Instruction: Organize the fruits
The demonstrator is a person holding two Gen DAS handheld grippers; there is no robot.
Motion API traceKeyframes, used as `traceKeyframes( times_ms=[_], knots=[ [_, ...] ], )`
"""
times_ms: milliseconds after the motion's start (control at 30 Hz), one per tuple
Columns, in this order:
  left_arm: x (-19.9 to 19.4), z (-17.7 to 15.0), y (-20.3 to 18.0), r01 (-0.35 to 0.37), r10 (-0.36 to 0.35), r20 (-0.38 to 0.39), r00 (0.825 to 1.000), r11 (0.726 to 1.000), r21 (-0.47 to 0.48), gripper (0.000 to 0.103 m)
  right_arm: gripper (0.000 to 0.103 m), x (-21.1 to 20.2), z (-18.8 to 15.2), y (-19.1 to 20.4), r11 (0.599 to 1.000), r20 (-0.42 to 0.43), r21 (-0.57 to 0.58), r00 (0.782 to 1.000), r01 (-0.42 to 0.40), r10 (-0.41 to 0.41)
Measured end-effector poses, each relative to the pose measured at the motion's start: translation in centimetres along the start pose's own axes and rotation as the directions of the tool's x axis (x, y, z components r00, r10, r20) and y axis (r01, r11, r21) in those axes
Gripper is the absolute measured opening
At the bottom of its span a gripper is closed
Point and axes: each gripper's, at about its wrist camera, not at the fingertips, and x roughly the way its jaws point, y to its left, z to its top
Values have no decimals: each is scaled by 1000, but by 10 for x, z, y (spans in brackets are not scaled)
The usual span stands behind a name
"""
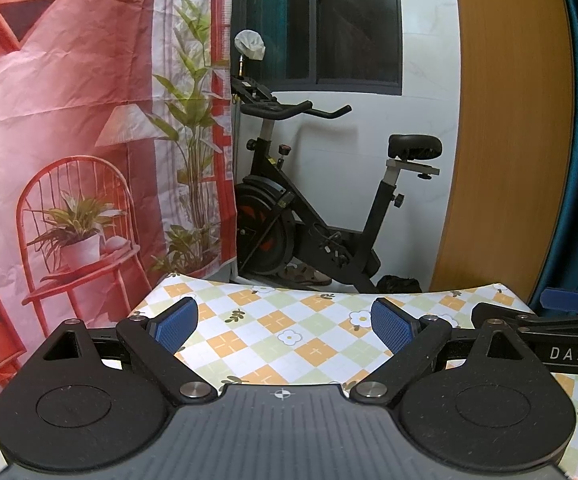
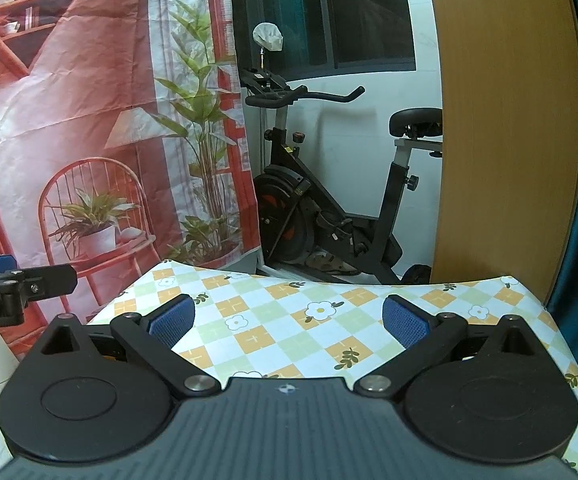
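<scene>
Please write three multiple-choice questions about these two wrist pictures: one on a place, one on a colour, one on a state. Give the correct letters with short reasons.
1. Where does the exercise bike stand?
A. On the table
B. Beyond the table's far edge, by the white wall
C. Before the printed backdrop

2. What colour are the left tool's pads?
A. Blue
B. Red
C. Yellow

3. How is the right tool?
A. Shut on a fruit
B. Shut, empty
C. Open, empty

Answers: 1 B, it stands beyond the checked tablecloth; 2 A, both pads show blue; 3 C, only cloth lies between the spread fingers.
</scene>
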Motion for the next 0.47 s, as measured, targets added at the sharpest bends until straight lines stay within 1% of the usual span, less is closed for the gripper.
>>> traceKeyframes(
  times_ms=[467],
  knots=[
    [-2, 1, -2, -3, 4, 7, 1000, 1000, -12, 95, 102, -2, 3, 8, 1000, 0, -2, 1000, -3, 3]
  ],
)
